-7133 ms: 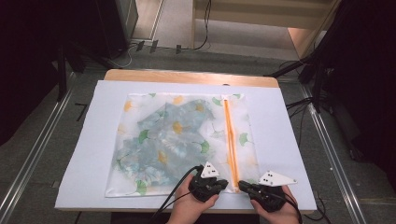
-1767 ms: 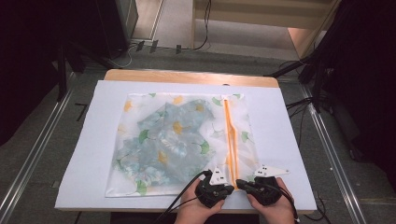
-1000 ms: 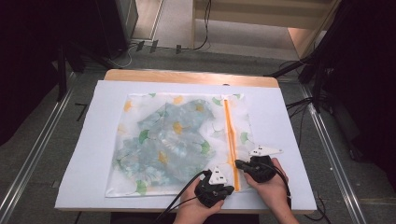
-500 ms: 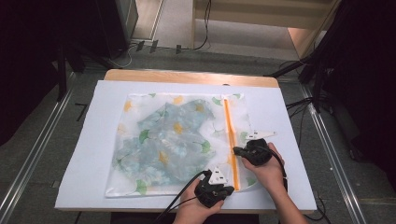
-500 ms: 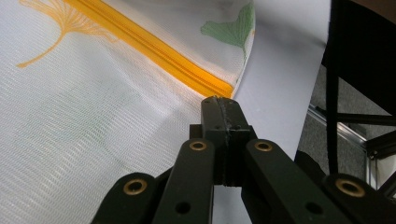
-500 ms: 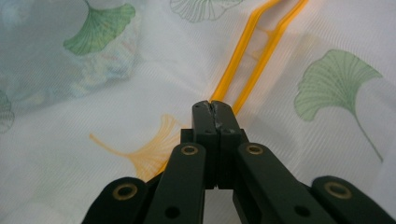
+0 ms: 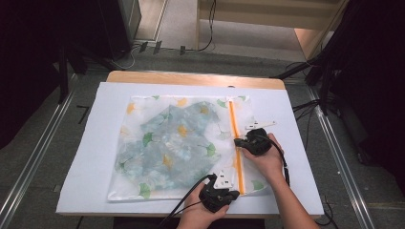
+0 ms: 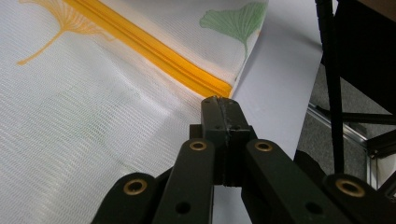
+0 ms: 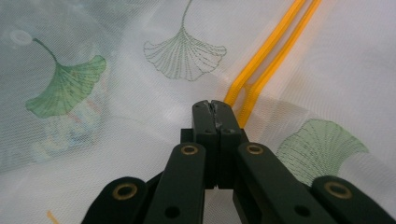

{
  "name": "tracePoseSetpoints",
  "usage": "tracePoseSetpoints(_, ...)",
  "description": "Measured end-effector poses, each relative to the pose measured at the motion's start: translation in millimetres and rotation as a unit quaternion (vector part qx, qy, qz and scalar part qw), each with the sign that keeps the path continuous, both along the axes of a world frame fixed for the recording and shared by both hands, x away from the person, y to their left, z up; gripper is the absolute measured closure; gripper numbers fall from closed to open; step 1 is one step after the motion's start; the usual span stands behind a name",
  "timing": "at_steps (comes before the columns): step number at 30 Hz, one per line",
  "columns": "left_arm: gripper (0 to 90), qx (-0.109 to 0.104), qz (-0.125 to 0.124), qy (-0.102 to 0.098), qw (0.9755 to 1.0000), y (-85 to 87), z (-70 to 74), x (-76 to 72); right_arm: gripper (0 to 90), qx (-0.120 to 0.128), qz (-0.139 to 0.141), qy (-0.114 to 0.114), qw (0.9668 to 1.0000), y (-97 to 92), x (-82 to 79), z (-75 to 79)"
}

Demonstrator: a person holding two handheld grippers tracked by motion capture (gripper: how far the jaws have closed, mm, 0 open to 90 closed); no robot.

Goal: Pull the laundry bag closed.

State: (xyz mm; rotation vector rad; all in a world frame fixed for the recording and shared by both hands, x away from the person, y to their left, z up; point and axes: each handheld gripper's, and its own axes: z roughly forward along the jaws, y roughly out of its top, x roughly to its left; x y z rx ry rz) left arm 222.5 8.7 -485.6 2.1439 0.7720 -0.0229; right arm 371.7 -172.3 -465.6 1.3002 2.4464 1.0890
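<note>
A white mesh bag (image 7: 176, 143) printed with ginkgo leaves lies flat on the white sheet, its orange zipper (image 7: 232, 119) running front to back along its right side. My left gripper (image 7: 234, 190) is shut on the bag's near edge (image 8: 236, 91), right at the zipper's end (image 8: 205, 84). About halfway up the zipper, my right gripper (image 7: 237, 142) is shut at the fork (image 9: 236, 93) where the two orange tracks join; its tips (image 9: 215, 106) cover the slider. Beyond the fork the tracks run apart.
The white sheet (image 7: 296, 143) covers a wooden table whose far edge (image 7: 191, 78) shows. Metal rails run along both sides on the floor, with stands and cables at the right. Both grippers' cables trail off the table's front edge.
My right gripper has slid away from me along the zipper, from beside the left gripper to about the zipper's middle. The left gripper has stayed at the near end.
</note>
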Motion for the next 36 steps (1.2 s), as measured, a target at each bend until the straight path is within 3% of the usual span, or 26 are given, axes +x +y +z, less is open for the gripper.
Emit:
tracePoseSetpoints(3,90.0,-0.001,0.0,0.001,1.0,0.0,-0.1,0.1,90.0,-0.001,0.004,-0.003,1.0,-3.7,-5.0,1.9)
tracePoseSetpoints(8,90.0,0.001,-0.001,-0.001,1.0,0.1,0.1,-0.2,90.0,0.019,0.005,0.002,0.9998,-9.8,-12.6,1.0)
tracePoseSetpoints(17,90.0,-0.001,0.0,0.001,1.0,0.0,0.0,0.2,90.0,0.015,0.017,-0.015,0.9996,-13.7,-20.6,-1.8)
tracePoseSetpoints(26,90.0,-0.001,0.0,0.001,1.0,0.0,-0.1,-0.1,90.0,0.004,0.025,-0.007,0.9997,-16.1,-25.4,-8.9)
tracePoseSetpoints(31,90.0,0.001,0.0,0.004,1.0,0.2,0.2,0.5,90.0,-0.025,0.042,-0.023,0.9985,-12.7,-26.9,-8.3)
tracePoseSetpoints(36,90.0,-0.001,-0.004,0.008,1.0,0.8,0.1,1.6,90.0,-0.098,0.053,-0.07,0.9913,0.9,-30.2,-4.2)
